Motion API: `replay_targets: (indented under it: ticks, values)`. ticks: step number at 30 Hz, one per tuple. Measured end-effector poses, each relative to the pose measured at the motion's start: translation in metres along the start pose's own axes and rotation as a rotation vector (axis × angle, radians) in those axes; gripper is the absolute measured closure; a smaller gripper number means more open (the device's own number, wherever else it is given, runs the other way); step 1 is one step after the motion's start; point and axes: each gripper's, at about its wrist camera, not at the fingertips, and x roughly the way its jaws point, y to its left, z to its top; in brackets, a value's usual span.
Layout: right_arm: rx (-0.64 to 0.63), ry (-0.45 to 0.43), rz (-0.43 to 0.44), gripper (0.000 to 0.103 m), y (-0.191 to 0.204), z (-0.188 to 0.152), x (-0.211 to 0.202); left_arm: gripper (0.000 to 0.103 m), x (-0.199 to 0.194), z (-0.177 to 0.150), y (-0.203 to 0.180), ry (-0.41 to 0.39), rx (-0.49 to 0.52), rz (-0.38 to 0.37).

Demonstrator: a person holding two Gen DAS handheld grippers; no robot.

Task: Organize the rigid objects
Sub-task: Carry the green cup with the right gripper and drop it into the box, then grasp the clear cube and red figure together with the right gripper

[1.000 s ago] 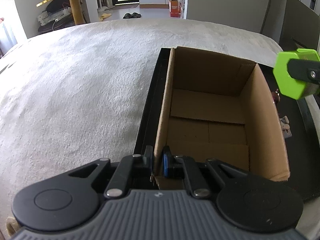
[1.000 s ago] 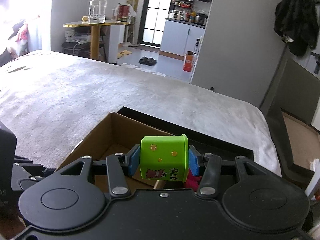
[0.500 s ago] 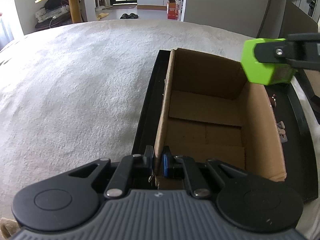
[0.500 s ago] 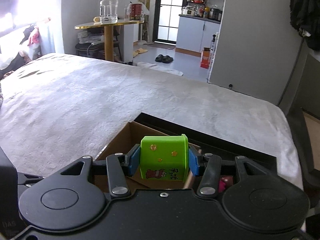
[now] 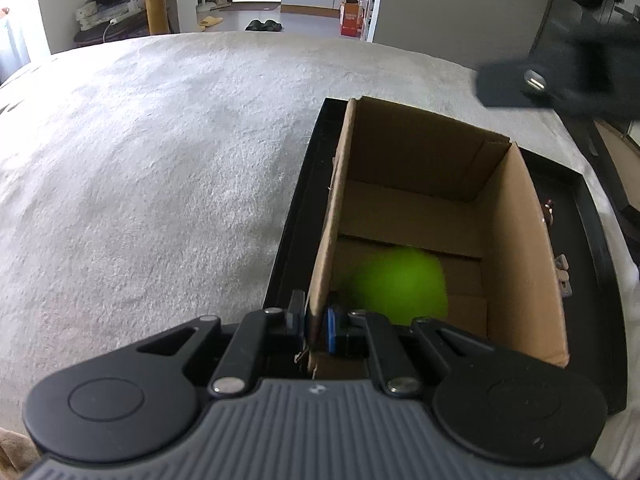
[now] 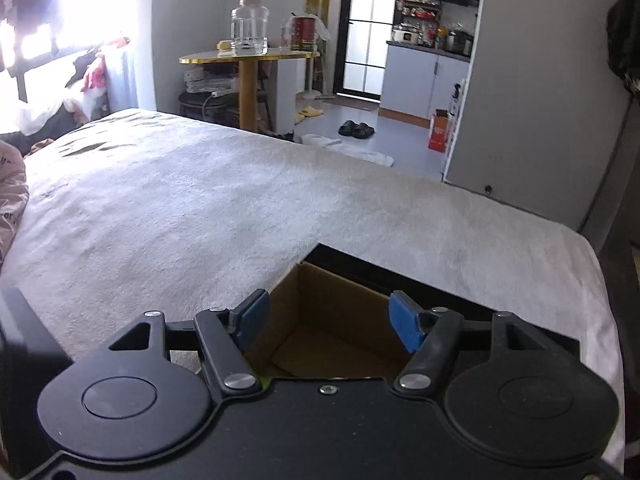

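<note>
An open cardboard box (image 5: 516,248) stands in a black tray (image 5: 292,216) on the grey bed cover. My left gripper (image 5: 314,318) is shut on the box's near left wall. A green cup (image 5: 400,284) shows as a motion-blurred shape inside the box, near its floor. My right gripper (image 6: 330,320) is open and empty, held above the box (image 6: 320,320). It also shows blurred at the upper right of the left wrist view (image 5: 532,84).
Small objects (image 5: 562,276) lie in the tray to the right of the box. The grey bed cover (image 6: 200,200) spreads to the left and behind. A gold round table (image 6: 248,56) and a kitchen area stand beyond the bed.
My right gripper opened and let go of the green cup, which dropped into the box. The right gripper rose higher. My left gripper kept its hold on the box wall.
</note>
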Motion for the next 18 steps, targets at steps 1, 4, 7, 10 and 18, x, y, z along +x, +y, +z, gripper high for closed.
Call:
replay_targets:
  ticks: [1,4,7,10,18]
  values:
    - [0.009,0.004,-0.005,0.037,-0.002,-0.001,-0.002,0.093,0.0,0.0,0.0,-0.001,-0.002,-0.001]
    - [0.043,0.019,-0.023,0.037,-0.011,-0.01,-0.011,0.093,0.0,0.0,0.0,-0.002,0.0,-0.001]
    - [0.078,0.038,-0.042,0.037,-0.019,-0.019,-0.016,0.093,0.0,0.001,0.001,-0.001,-0.002,-0.003]
    - [0.115,0.068,-0.062,0.037,-0.028,-0.03,-0.021,0.093,0.0,0.001,0.001,0.001,0.001,-0.002]
    - [0.204,0.122,-0.104,0.037,-0.047,-0.058,-0.029,0.093,0.0,0.001,0.0,0.005,0.006,-0.002]
